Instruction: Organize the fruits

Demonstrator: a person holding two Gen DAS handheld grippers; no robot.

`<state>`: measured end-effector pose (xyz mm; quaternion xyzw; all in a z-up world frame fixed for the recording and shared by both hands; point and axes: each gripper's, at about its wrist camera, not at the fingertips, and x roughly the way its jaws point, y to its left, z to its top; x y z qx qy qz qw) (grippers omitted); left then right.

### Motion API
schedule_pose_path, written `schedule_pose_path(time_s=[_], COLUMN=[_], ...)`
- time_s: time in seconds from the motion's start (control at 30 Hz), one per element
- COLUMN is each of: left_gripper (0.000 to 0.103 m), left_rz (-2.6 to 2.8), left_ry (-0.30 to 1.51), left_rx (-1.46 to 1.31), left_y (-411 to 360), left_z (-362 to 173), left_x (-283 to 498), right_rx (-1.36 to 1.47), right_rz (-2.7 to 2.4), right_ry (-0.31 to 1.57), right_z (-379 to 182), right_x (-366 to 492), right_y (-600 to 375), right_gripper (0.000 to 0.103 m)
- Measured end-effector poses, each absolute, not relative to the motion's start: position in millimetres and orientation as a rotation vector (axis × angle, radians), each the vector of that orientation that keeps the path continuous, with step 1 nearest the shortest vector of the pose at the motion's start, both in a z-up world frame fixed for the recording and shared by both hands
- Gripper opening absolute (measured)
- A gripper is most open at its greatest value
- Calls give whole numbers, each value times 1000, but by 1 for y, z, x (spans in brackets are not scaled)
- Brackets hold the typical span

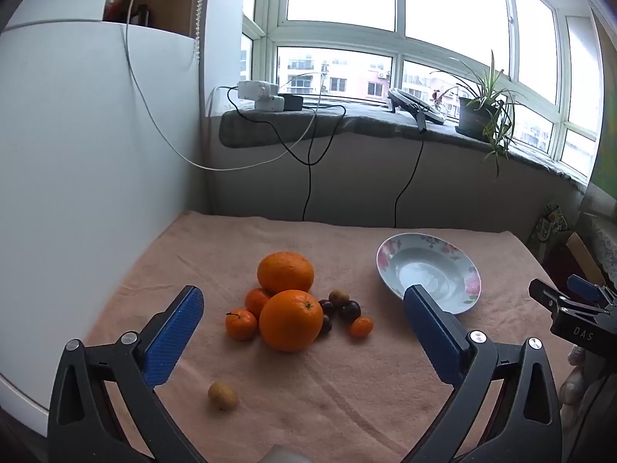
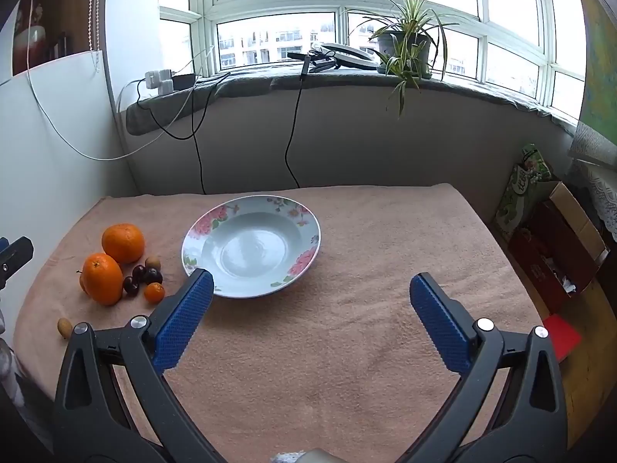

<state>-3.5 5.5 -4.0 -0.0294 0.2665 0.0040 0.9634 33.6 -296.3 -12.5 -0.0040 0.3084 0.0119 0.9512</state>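
On the pink towel [image 1: 308, 386] lies a pile of fruit: two large oranges [image 1: 291, 320] [image 2: 102, 278], small mandarins [image 1: 241, 324], dark cherries [image 1: 349, 310] and a tiny kumquat [image 1: 361, 326]. A tan longan [image 1: 223, 396] lies alone nearer me. An empty flowered plate [image 1: 428, 270] [image 2: 250, 247] sits right of the pile. My left gripper [image 1: 302, 297] hovers open above and in front of the pile, holding nothing. My right gripper [image 2: 310, 285] is open over the towel in front of the plate, and it also shows at the right edge of the left wrist view [image 1: 567, 301].
A white board [image 1: 77, 193] stands along the table's left side. Behind the table is a grey windowsill with chargers [image 1: 262, 96], hanging cables, a ring light [image 2: 347, 54] and a potted plant [image 2: 405, 46]. Cardboard boxes [image 2: 559, 247] and a bag sit beyond the table's right edge.
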Motion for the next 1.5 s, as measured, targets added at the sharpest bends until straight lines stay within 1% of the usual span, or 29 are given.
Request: schedule_pose_path(time_s=[0.27,0.63,1.13,1.27,1.5], left_gripper=[103,103,103,96,96], left_rz=[28,34,-38,-32,-13], left_ry=[531,533,565,567,573], left_rx=[-55,-55,-110,-85,-75], left_y=[12,15,23,19,18], left_z=[1,0,-19,-21,-23], left_x=[-4,2,11,10,10], right_rx=[-17,-26,-31,-32,-45], right_rz=[-16,-16,15,27,44], right_ry=[604,598,626,637,642], right_z=[-4,-1,-12,-16,-20], right_x=[50,52,47,46,43], right_y=[-311,-313,-299,-294,-285], right_gripper=[103,103,103,103,103])
